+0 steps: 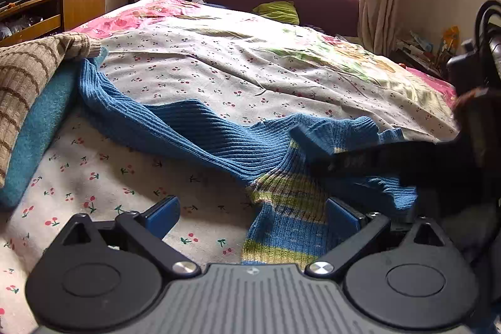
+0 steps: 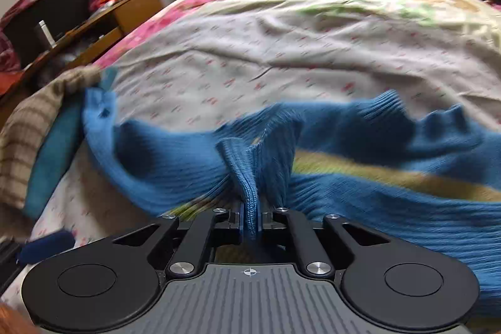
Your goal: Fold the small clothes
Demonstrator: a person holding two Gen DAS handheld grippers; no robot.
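A: From the left wrist camera, the left tongs stood open at the bottom of the frame, over the striped part of a blue knit sweater sprawled across the cherry-print bed. The right tongs reached in from the right edge.

B: And the right wrist camera?

A: The right tongs were clamped on a bunched fold of the sweater at lower centre; the frame was blurred.

B: Handling?

A: Likely soft, light and stretchy. It would probably sag, so hems or shoulder seams looked like the best places to grip.
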